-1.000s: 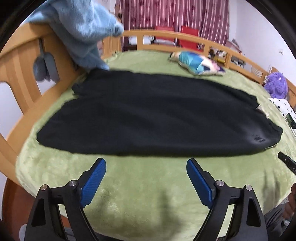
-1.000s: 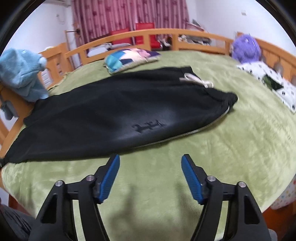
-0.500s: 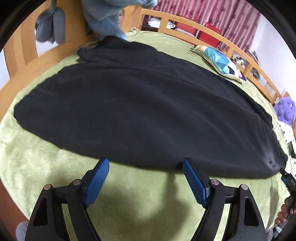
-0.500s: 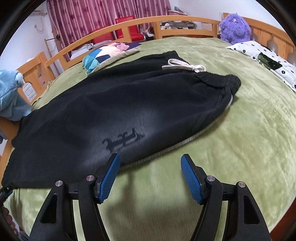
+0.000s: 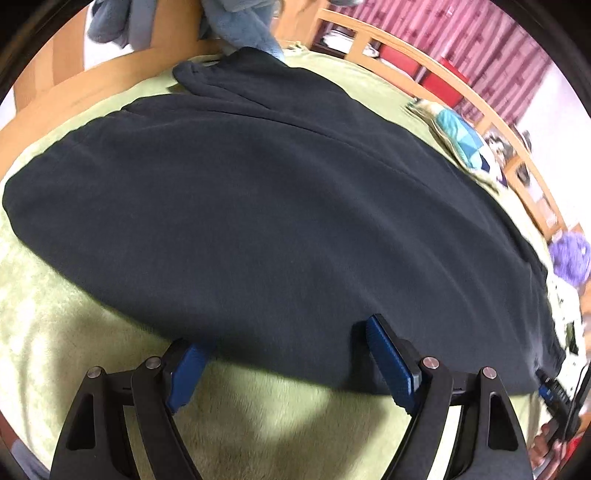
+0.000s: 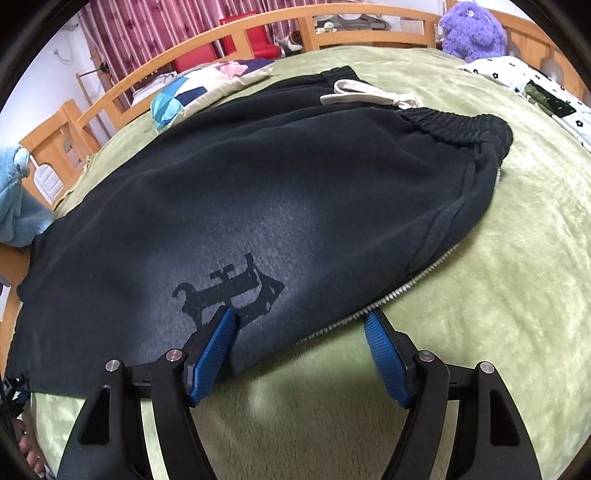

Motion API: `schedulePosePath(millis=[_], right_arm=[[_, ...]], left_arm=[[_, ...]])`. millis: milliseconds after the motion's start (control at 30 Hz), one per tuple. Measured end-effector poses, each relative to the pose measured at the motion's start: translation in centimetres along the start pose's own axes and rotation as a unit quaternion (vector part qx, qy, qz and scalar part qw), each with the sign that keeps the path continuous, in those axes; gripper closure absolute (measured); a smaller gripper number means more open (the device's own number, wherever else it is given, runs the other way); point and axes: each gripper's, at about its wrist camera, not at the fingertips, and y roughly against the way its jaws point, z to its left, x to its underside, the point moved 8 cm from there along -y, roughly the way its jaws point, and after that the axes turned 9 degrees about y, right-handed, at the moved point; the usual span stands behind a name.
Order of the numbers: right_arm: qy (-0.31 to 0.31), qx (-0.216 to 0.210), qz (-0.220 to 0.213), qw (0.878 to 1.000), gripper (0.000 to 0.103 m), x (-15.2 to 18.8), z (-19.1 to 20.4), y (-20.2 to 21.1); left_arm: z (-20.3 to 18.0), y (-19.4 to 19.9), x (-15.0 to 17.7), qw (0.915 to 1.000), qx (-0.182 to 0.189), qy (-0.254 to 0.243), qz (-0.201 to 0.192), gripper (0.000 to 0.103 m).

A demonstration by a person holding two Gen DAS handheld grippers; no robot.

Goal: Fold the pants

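Black pants lie flat, folded lengthwise, on a green blanket. My left gripper is open at the near edge of the leg part, its blue pads straddling the hem line; the left pad tip is tucked under the cloth. In the right wrist view the pants show a dark printed logo, an elastic waistband and a white drawstring. My right gripper is open at the near edge by the logo, over a striped side trim.
The bed has a wooden rail all round. A patchwork cushion lies beyond the pants. A purple plush toy and a patterned cloth sit at the right. A light blue towel hangs at the left rail.
Both grippers have moved forward and down from the bare blanket to the near edge of the pants. Both stay open.
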Motion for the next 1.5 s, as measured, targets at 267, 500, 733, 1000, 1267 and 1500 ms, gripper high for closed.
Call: schedulePosePath(millis=[267,500,733,1000,1267,1500], right_arm=[[0.037,-0.023,-0.028,0.999,0.086,-1.3,2.0,0.4],[0.065,-0.039,-0.081,0.994,0.089,-5.3,3.5,3.7],[0.074,-0.045,-0.109,0.99,0.09,-11.8,5.7,4.8],[0.096,-0.034,-0.126,0.987,0.091,-19.8,8.4,2.1],[0.096,-0.019,-0.132,0.986,0.091,-27.5,11.1,-4.6],[0.086,-0.011,-0.063,0.994,0.071,-26.9,11.7,-12.2]], left_arm=[[0.0,0.5,-2.0,0.9997,-0.015,-0.014,-0.015,0.09],[-3.9,4.6,-6.4,0.9948,0.005,-0.066,-0.077,0.091],[-7.5,5.5,-11.9,0.991,0.0,-0.081,-0.107,0.091],[-13.2,2.0,-19.6,0.9817,-0.021,-0.118,-0.148,0.092],[-17.7,-5.3,-25.2,0.9784,-0.042,-0.124,-0.16,0.092],[-17.7,-10.7,-24.6,0.9817,-0.079,-0.124,-0.121,0.088]])
